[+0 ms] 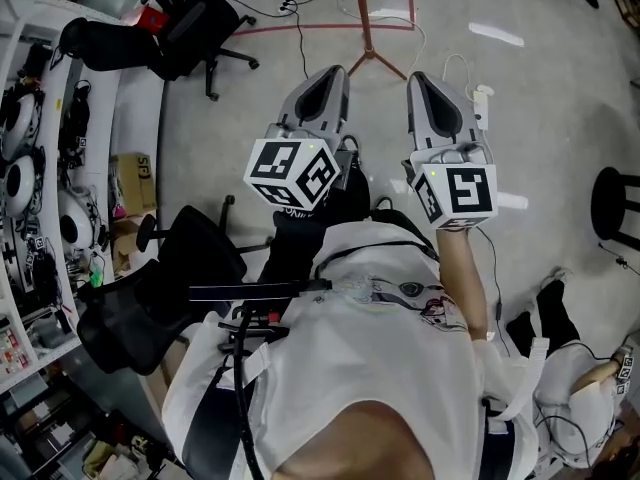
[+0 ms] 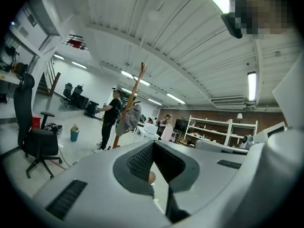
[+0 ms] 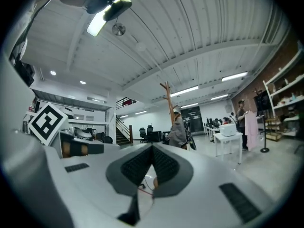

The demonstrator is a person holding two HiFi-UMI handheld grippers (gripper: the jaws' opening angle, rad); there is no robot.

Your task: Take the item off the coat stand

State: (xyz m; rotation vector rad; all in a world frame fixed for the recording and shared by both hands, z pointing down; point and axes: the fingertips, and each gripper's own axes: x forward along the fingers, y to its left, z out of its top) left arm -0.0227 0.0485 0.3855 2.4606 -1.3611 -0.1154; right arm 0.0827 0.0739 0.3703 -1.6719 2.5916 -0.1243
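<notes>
A wooden coat stand [image 2: 136, 89] rises some way ahead on the floor, with a grey garment [image 2: 129, 119] hanging on it. The right gripper view shows the same coat stand [image 3: 167, 99] and the grey garment [image 3: 178, 131], topped by a pale cap. From the head view only the stand's reddish legs [image 1: 366, 30] show, beyond both grippers. My left gripper [image 1: 334, 73] and right gripper [image 1: 419, 77] are held side by side in front of the person's chest, pointing at the stand and well short of it. The left gripper [image 2: 153, 144] and the right gripper [image 3: 152, 147] each have their pads meeting, with nothing between them.
A person in black [image 2: 109, 118] stands just beside the stand. Black office chairs [image 1: 190, 30] [image 1: 160, 293] and a cluttered shelf [image 1: 35, 188] are to the left, a black stool [image 1: 615, 206] to the right. A white desk [image 3: 229, 136] and another person [image 3: 241, 120] are right of the stand.
</notes>
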